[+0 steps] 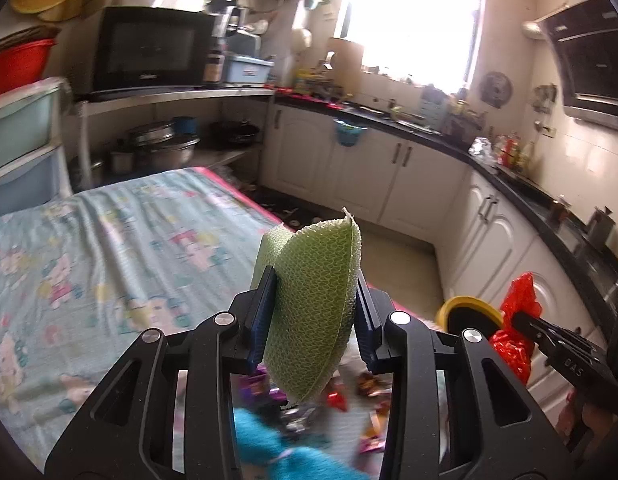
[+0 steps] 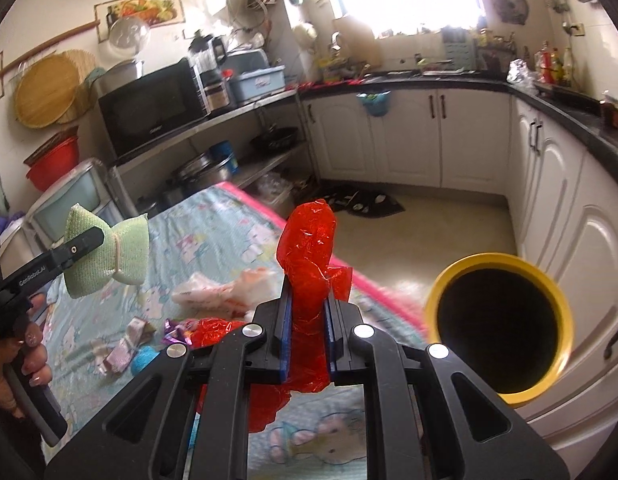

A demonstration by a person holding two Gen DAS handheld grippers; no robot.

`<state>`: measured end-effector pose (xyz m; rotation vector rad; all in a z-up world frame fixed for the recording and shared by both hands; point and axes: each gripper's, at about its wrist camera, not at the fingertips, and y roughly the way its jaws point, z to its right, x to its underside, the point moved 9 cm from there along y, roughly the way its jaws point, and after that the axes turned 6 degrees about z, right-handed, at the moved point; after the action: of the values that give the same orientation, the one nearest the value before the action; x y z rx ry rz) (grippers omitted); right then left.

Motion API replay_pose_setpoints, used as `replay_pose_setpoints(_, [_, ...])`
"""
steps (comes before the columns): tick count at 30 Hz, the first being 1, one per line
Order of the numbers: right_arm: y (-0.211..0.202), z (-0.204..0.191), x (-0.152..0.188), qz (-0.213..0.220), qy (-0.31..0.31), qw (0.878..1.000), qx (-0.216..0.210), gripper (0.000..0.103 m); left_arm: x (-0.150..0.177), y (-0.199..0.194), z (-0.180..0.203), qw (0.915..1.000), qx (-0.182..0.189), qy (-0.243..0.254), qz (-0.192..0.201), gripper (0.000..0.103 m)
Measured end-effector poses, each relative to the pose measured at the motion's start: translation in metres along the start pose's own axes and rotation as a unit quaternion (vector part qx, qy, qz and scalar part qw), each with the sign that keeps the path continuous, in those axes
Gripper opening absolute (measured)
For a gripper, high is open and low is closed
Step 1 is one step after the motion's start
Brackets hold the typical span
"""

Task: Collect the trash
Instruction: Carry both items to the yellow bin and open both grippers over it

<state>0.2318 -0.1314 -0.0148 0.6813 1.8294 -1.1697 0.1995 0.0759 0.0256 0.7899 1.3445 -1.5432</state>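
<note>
My left gripper (image 1: 315,300) is shut on a green mesh sponge (image 1: 313,304) and holds it above the table; it also shows in the right wrist view (image 2: 109,256). My right gripper (image 2: 307,312) is shut on a crumpled red plastic wrapper (image 2: 309,256), also seen in the left wrist view (image 1: 519,320). A yellow-rimmed bin (image 2: 501,324) with a dark inside stands just right of the right gripper, past the table edge. Several wrappers (image 2: 129,344) and a white plastic bag (image 2: 225,288) lie on the tablecloth.
The table has a light blue cartoon cloth (image 1: 109,248) with a pink edge. A turquoise cloth (image 1: 269,448) lies under the left gripper. White cabinets (image 2: 549,184) and a black counter run along the right. A shelf with a microwave (image 2: 149,108) stands behind.
</note>
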Motion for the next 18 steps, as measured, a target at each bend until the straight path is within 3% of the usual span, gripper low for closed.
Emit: replay_pose_setpoints(18, [-0.041, 0.123, -0.029, 0.066, 0.064, 0.991, 0.102, 0.013, -0.003, 0.041, 0.142, 0.9921, 0.115, 0.049, -0.004, 0.029])
